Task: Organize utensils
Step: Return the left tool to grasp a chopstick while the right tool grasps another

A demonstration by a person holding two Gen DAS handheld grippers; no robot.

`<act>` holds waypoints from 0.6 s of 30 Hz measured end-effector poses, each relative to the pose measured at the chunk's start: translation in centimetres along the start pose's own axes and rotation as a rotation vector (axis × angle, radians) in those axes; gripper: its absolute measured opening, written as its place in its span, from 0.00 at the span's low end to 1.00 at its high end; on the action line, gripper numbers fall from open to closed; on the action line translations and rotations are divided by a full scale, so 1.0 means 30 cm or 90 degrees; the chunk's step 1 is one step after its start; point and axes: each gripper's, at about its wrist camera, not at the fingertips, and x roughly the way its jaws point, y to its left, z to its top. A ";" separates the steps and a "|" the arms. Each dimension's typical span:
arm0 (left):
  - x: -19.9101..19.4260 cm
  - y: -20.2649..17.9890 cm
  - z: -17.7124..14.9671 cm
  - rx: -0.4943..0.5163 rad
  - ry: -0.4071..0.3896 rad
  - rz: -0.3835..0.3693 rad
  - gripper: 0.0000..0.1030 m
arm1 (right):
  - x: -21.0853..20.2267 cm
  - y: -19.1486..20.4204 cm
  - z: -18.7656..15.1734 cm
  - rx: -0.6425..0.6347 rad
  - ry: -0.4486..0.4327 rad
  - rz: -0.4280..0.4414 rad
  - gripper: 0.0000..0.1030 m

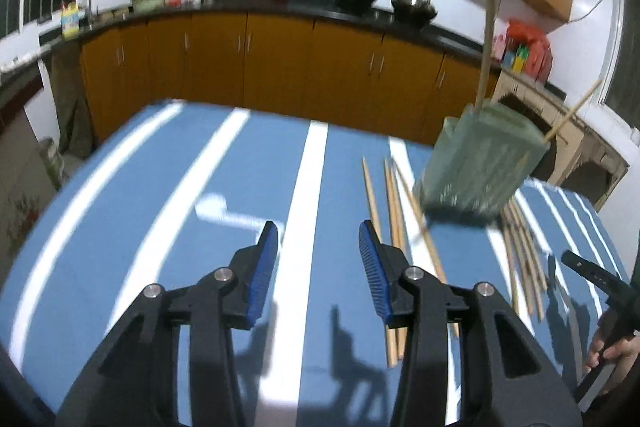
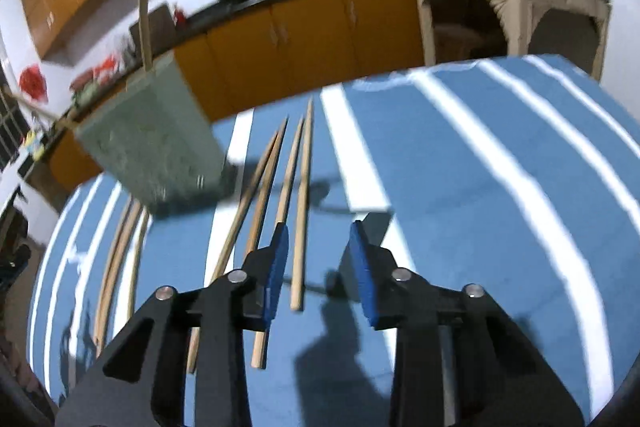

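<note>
Several wooden chopsticks [image 1: 394, 223] lie lengthwise on the blue and white striped tablecloth [image 1: 172, 211]. A green holder [image 1: 482, 163] stands beyond them with a few sticks upright in it. More chopsticks [image 1: 524, 255] lie to its right. My left gripper [image 1: 319, 231] hangs open over bare cloth just left of the sticks, with nothing between its pads. In the right wrist view, my right gripper [image 2: 319, 229] is open low over the cloth. One chopstick [image 2: 303, 203] lies between its jaws near the left pad, and no pad presses on it. The green holder [image 2: 152, 143] stands at the upper left.
Another bundle of chopsticks [image 2: 120, 251] lies left of the holder. The right gripper's black body and a hand [image 1: 612, 351] show at the left wrist view's right edge. Orange cabinets [image 1: 280, 67] with a dark counter run behind the table. A beige box frame [image 2: 508, 7] stands past the far edge.
</note>
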 end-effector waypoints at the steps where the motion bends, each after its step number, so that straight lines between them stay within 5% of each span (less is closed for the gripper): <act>1: 0.014 0.003 -0.016 0.001 0.006 0.000 0.41 | 0.013 0.014 -0.003 -0.008 0.006 0.001 0.29; 10: 0.074 -0.040 -0.055 0.025 0.038 -0.016 0.41 | 0.096 0.054 -0.044 -0.057 0.049 -0.044 0.17; 12: 0.086 -0.056 -0.062 0.032 0.044 -0.023 0.41 | 0.089 0.053 -0.056 -0.074 0.047 -0.060 0.08; 18: 0.138 -0.094 -0.082 0.037 0.080 -0.046 0.31 | 0.057 -0.037 -0.046 -0.007 0.035 -0.096 0.08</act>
